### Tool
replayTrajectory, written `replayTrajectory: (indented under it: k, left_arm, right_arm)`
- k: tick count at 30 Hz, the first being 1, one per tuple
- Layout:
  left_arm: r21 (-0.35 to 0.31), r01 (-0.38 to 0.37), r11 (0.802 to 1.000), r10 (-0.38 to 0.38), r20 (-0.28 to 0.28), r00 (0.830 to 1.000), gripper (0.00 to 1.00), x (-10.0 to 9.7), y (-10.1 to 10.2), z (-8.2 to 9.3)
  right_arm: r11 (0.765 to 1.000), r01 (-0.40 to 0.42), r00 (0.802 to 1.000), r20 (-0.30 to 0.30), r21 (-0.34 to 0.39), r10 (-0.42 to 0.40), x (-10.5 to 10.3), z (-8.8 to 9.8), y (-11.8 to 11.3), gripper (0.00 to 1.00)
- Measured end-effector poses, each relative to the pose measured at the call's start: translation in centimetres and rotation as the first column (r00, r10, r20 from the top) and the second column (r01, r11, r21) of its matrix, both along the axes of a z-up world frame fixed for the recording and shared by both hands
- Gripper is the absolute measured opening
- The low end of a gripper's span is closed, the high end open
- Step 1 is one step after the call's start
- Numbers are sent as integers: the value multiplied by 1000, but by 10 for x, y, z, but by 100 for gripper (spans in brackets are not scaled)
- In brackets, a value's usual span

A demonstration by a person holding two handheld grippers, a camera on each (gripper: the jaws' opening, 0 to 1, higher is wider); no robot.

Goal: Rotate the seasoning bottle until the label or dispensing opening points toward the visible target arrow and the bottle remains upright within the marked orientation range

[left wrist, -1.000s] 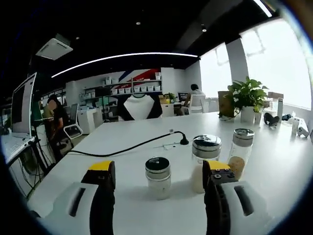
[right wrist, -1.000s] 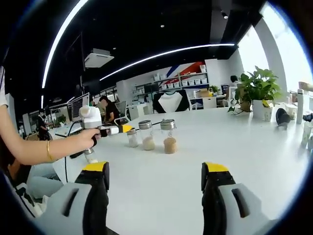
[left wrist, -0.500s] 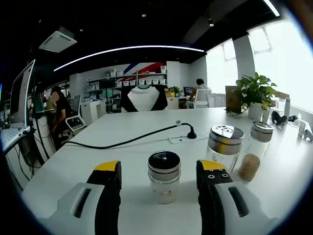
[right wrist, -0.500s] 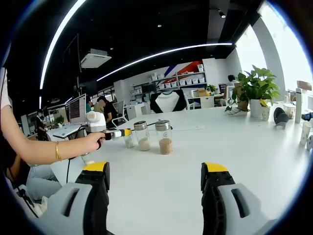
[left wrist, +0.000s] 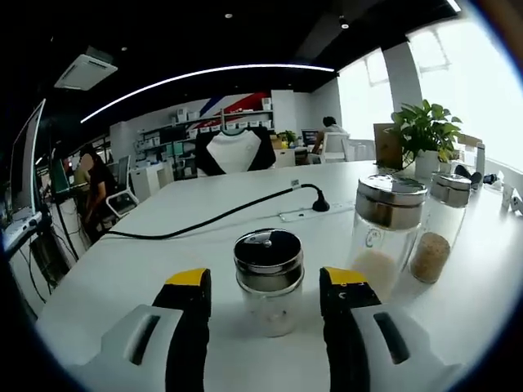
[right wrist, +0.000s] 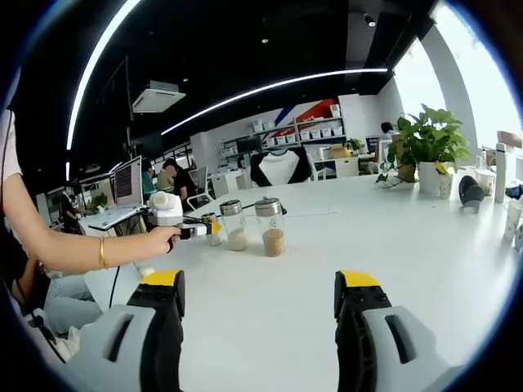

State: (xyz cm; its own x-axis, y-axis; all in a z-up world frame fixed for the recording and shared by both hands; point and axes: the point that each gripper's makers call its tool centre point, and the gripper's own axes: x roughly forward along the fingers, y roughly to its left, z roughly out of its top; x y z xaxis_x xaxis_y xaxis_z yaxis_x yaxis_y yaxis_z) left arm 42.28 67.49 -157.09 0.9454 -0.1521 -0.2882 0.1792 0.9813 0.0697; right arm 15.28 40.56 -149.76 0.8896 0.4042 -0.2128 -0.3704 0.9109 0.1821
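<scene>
one long white table (left wrist: 188, 245) carries everything. on it stand three glass seasoning bottles with metal caps, all upright in a row. in the left gripper view the small seasoning bottle (left wrist: 268, 280) with the dark shiny lid stands between the two yellow-tipped jaws of the left gripper (left wrist: 265, 296); the jaws are spread wider than the bottle and do not touch it. just beside it to the right is the tall bottle (left wrist: 382, 236) with white grains, then the third bottle (left wrist: 439, 226) with brown grains. one black cable (left wrist: 221, 219) runs across the table to a plug behind them. one potted plant (left wrist: 422, 136) stands well apart by the window. in the right gripper view the right gripper (right wrist: 257, 298) hangs wide open over bare table, holding nothing, and a person's hand (right wrist: 155, 241) holds the left gripper at the bottles.
</scene>
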Motion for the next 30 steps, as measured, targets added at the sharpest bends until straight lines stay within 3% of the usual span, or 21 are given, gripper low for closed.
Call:
replayTrajectory:
  k: [10,30]
  left_arm:
    - [-39,21,999,-21,4,1000,37,5,-3,-3]
    - [-38,22,999,-22,9,1000,34,7,-9,5]
  right_arm:
    - [1000,19,1000,-13,16,-19,-2,-3,-3,73]
    - [999,28,1000,-12,44,-27,5,3,-5,70]
